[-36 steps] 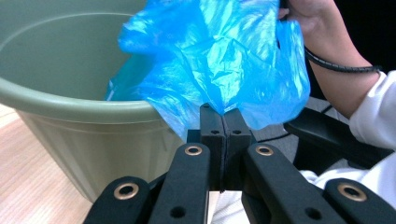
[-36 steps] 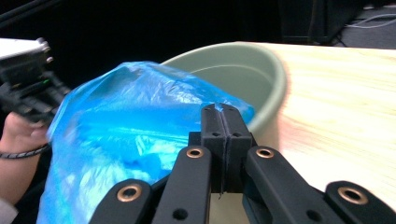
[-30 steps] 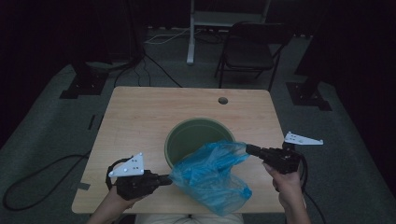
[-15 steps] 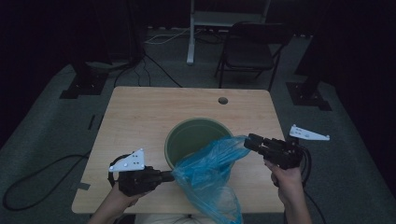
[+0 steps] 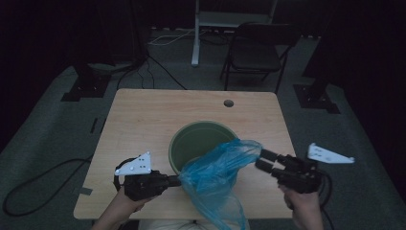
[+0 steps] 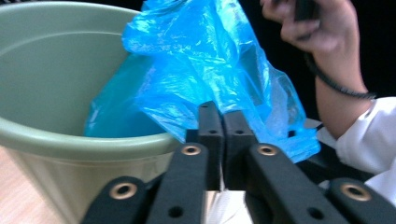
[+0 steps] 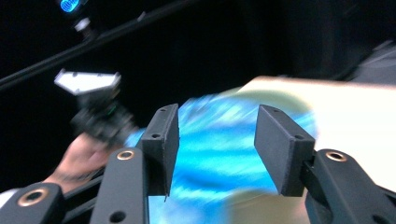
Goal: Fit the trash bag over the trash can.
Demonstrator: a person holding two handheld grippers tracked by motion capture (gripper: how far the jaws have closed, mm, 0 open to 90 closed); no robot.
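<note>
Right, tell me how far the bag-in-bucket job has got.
Done: part of the blue bag already hangs inside the green bucket. In hand: the left gripper pinches the bag's edge; the right gripper's jaws have just been opening, nothing clamped. Left: spreading the bag over the rim.

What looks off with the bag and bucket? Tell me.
The blue bag is not lining the green bucket: it drapes over the near rim and hangs off the table edge, pinched only by the left gripper; the right gripper stands open.
</note>
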